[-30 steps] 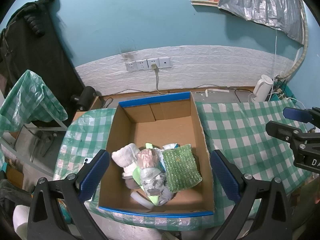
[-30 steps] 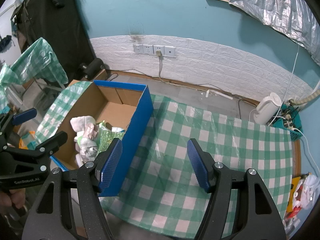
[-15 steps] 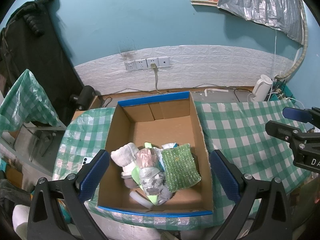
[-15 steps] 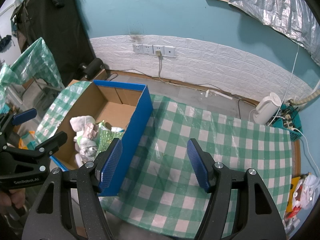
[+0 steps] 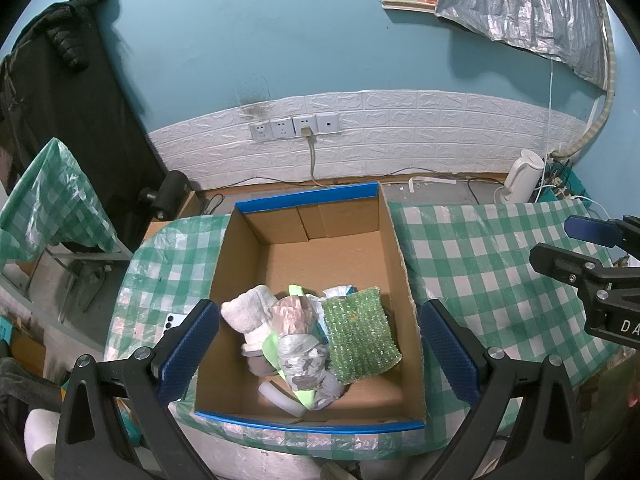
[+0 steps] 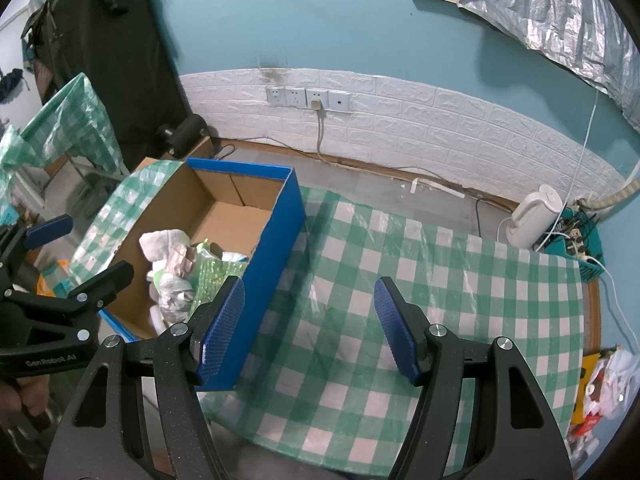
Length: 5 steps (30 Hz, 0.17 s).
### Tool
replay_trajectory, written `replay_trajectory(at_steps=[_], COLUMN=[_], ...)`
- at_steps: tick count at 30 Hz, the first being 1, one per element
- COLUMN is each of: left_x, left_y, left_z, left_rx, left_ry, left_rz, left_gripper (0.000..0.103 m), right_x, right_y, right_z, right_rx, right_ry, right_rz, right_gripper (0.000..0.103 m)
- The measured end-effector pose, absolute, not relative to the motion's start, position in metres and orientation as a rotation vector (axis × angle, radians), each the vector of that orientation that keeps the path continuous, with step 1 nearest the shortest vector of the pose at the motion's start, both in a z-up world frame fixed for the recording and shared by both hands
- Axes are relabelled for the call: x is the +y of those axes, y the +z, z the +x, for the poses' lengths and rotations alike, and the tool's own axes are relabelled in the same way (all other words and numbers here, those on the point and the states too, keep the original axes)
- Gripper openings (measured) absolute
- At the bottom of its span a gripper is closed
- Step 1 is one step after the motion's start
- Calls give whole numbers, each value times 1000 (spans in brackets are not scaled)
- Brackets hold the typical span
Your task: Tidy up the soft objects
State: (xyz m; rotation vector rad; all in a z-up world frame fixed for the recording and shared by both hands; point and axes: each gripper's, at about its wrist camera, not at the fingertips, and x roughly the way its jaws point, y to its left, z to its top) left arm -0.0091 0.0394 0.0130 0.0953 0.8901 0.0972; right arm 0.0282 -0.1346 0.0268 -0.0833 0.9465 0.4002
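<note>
A cardboard box (image 5: 404, 264) with blue outer walls stands on the green-checked table (image 5: 480, 264). In its near half lie a white towel roll (image 5: 252, 312), a pinkish wad (image 5: 294, 312), a grey-white plastic bundle (image 5: 304, 364) and a green sparkly sponge cloth (image 5: 358, 334). My left gripper (image 5: 320, 350) hangs open above the box, its fingers wider than the pile, nothing between them. My right gripper (image 6: 310, 326) is open and empty over bare tablecloth (image 6: 360, 288), just right of the box's blue wall (image 6: 272, 264). The pile (image 6: 176, 264) shows in that view too.
A white phone (image 5: 174, 322) lies on the table left of the box. A white kettle (image 6: 534, 216) and a power strip with cables sit on the floor beyond the table. Sockets line the wall. A covered rack (image 5: 52, 200) stands at the left.
</note>
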Motion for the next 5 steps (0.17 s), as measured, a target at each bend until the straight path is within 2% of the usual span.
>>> replay_trajectory(at_steps=[5], left_x=[39], left_y=[13], left_z=[-9], left_rx=[892], left_ry=[98], left_rz=[96], left_gripper=[101], right_x=[-136], right_y=[27], right_z=[28], right_rx=[947], right_ry=[402], right_rz=[-85], right_gripper=[67])
